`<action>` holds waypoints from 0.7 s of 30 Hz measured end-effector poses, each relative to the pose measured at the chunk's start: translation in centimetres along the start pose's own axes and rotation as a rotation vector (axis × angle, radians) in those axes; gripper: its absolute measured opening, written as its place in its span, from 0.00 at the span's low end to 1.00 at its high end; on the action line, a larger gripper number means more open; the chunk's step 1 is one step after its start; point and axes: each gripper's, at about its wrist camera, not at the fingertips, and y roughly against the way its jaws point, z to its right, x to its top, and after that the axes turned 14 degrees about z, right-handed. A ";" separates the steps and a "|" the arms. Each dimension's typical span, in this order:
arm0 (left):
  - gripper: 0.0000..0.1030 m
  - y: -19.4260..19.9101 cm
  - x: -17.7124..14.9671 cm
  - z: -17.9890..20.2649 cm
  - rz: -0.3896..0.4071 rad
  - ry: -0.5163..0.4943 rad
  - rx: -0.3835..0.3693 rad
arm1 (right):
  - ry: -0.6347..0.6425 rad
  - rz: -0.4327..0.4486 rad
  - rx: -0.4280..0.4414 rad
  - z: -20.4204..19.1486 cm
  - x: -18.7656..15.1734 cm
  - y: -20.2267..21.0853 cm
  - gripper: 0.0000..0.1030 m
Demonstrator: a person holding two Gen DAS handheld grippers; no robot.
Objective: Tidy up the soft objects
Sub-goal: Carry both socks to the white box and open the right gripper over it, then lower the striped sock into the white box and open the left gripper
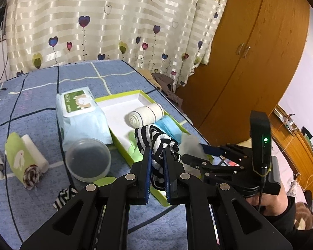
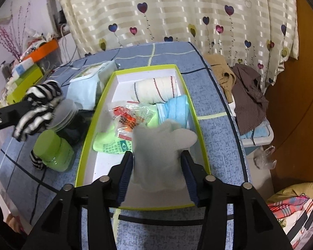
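A green-rimmed white box (image 2: 144, 67) lies on the blue checked bed. Inside it are a cream rolled towel (image 2: 154, 91), a blue mask (image 2: 175, 110), a green cloth (image 2: 106, 143) and a plastic packet (image 2: 133, 114). My right gripper (image 2: 157, 160) hovers over the box's near end. A blurred grey cloth (image 2: 158, 154) sits loosely between its spread fingers, and the jaws stand open. In the left wrist view my left gripper (image 1: 156, 154) is shut on a black-and-white striped sock (image 1: 154, 139), held above the box's near-left edge (image 1: 123, 98). The right gripper (image 1: 206, 152) shows there with the grey cloth (image 1: 191, 143).
Left of the box stand a pack of wipes (image 1: 79, 112), a clear round tub (image 1: 88, 159) and a green jar (image 2: 54, 150). A green rolled cloth (image 1: 23, 158) and a second striped sock (image 1: 64, 195) lie nearby. Brown clothes (image 2: 248, 95) hang off the bed's right edge beside a wooden wardrobe (image 1: 250, 52).
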 end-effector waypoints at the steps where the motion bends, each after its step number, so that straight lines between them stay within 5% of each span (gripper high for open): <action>1: 0.11 -0.1 -0.1 0.1 -0.004 0.000 -0.003 | 0.004 0.005 0.004 -0.2 0.1 0.3 0.49; 8: 0.11 -1.5 -0.7 0.9 -0.039 -0.008 -0.022 | -0.001 0.082 0.023 0.1 1.0 2.6 0.49; 21: 0.11 -6.7 -2.9 1.8 -0.178 -0.017 -0.038 | -0.035 0.079 0.026 1.4 0.6 2.6 0.50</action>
